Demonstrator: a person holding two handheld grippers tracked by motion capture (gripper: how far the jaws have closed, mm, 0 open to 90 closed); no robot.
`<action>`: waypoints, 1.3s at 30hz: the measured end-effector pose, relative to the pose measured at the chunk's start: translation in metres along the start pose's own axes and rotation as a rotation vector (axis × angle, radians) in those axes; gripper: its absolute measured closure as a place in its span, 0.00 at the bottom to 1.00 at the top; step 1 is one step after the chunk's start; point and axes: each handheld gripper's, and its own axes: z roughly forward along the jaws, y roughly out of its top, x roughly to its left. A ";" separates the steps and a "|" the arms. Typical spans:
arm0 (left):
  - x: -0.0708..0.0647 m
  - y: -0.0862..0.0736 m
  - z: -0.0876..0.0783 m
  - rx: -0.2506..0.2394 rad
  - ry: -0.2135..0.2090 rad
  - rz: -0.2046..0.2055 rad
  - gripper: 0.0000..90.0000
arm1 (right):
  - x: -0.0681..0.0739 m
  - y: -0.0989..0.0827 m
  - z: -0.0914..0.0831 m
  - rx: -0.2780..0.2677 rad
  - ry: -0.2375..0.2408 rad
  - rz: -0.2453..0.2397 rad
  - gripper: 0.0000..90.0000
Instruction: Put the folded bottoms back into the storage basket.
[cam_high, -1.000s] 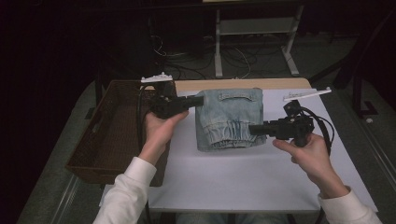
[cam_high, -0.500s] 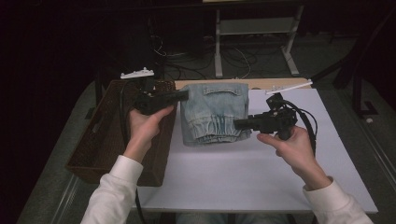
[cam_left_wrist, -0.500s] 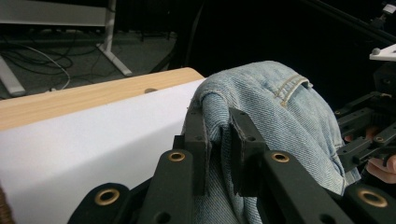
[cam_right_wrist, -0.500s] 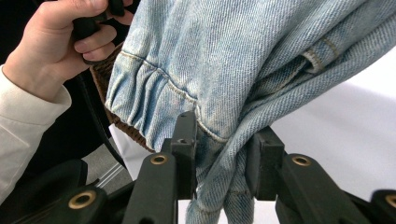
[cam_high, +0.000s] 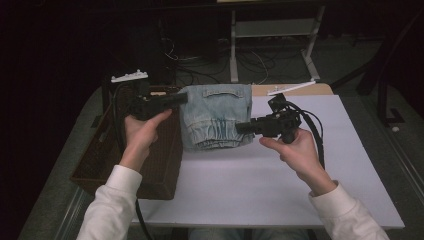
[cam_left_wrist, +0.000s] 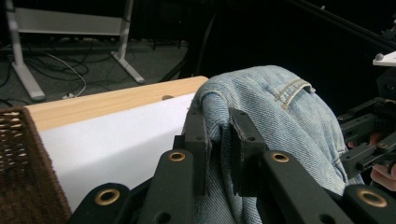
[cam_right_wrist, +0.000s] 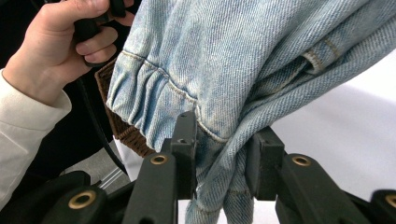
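White table (cam_high: 280, 195), centre frame: folded light-blue denim jeans (cam_high: 217, 116) clamped by left gripper (cam_high: 181, 99) and right gripper (cam_high: 243, 127), beside brown wicker basket (cam_high: 150, 175) at left.

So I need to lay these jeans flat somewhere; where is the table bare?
The white tabletop is bare in front of the folded jeans and to the right, behind the right gripper. It is crowded on the left, where the wicker basket and left gripper sit.

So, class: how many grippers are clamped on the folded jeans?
2. The left gripper pinches the folded jeans at their edge beside the basket; the right gripper clamps their opposite edge, above the white table.
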 end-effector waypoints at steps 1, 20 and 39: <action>0.000 0.000 -0.001 -0.002 0.001 -0.004 0.88 | 0.000 0.001 0.002 0.000 0.002 -0.002 0.75; 0.019 0.009 -0.030 -0.042 0.075 0.008 0.88 | 0.013 0.022 0.033 -0.004 0.037 -0.034 0.75; 0.046 0.021 -0.059 -0.070 0.152 -0.006 0.89 | 0.028 0.050 0.075 0.011 0.062 -0.073 0.75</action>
